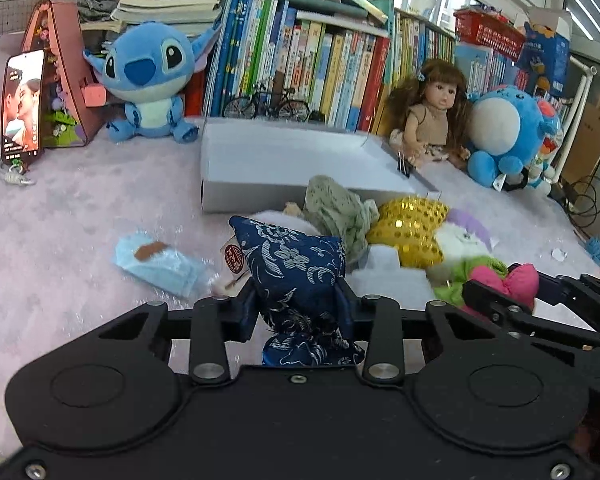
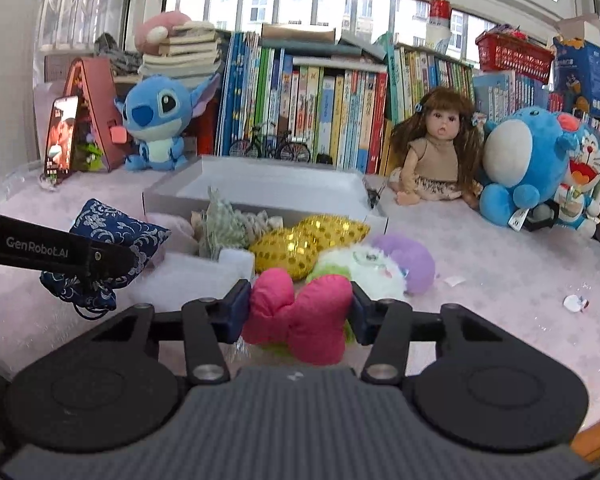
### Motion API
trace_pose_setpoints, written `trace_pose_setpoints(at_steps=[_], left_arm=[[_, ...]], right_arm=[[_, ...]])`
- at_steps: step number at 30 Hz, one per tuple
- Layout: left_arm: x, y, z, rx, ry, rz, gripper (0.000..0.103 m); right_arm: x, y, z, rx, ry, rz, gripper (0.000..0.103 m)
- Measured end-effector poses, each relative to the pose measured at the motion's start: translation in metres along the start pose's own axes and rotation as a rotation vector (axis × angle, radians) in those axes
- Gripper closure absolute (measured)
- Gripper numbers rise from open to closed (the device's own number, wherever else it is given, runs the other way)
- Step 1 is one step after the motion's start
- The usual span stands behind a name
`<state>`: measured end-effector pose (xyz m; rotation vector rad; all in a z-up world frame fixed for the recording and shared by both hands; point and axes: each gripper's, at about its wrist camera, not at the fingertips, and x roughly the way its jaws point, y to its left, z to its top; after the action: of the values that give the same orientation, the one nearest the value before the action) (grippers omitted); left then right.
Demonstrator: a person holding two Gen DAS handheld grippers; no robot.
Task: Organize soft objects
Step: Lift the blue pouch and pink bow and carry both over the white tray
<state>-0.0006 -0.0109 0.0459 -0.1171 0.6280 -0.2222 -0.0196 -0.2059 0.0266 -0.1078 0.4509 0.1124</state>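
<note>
My left gripper [image 1: 298, 306] is shut on a dark blue brocade pouch [image 1: 296, 276] with a silver flower pattern, held a little above the pink cloth. In the right wrist view the same pouch [image 2: 112, 236] sits at the left, behind the left gripper's black finger [image 2: 60, 254]. My right gripper [image 2: 298, 312] is shut on a pink bow-shaped cushion [image 2: 296, 318], whose pink top [image 1: 508, 280] also shows at the right of the left wrist view. Behind it lie a gold sequin star [image 2: 304, 240], a white and purple plush [image 2: 384, 262], and a greenish knitted cloth [image 2: 224, 226].
A low white box [image 1: 284, 160] stands open behind the pile. A blue Stitch plush [image 1: 150, 80], a doll [image 1: 432, 116] and a blue round plush [image 1: 508, 128] sit before a row of books. A phone [image 1: 22, 106] leans at the left. A light blue pack [image 1: 160, 264] lies on the pink cloth.
</note>
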Motion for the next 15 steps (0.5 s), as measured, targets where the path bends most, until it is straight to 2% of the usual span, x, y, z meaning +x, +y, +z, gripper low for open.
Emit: trace_pose_setpoints(at_steps=[8, 15], left_arm=[[0.004, 0.007, 0.019, -0.026, -0.021, -0.01, 0.067], [0.01, 0.012, 0.027, -0.032, -0.026, -0.002, 0.067]], right_arm=[[-0.003, -0.01, 0.016, 0.022, -0.055, -0.024, 0.061], [0.0, -0.021, 0.024, 0.075, -0.065, -0.022, 0.063]])
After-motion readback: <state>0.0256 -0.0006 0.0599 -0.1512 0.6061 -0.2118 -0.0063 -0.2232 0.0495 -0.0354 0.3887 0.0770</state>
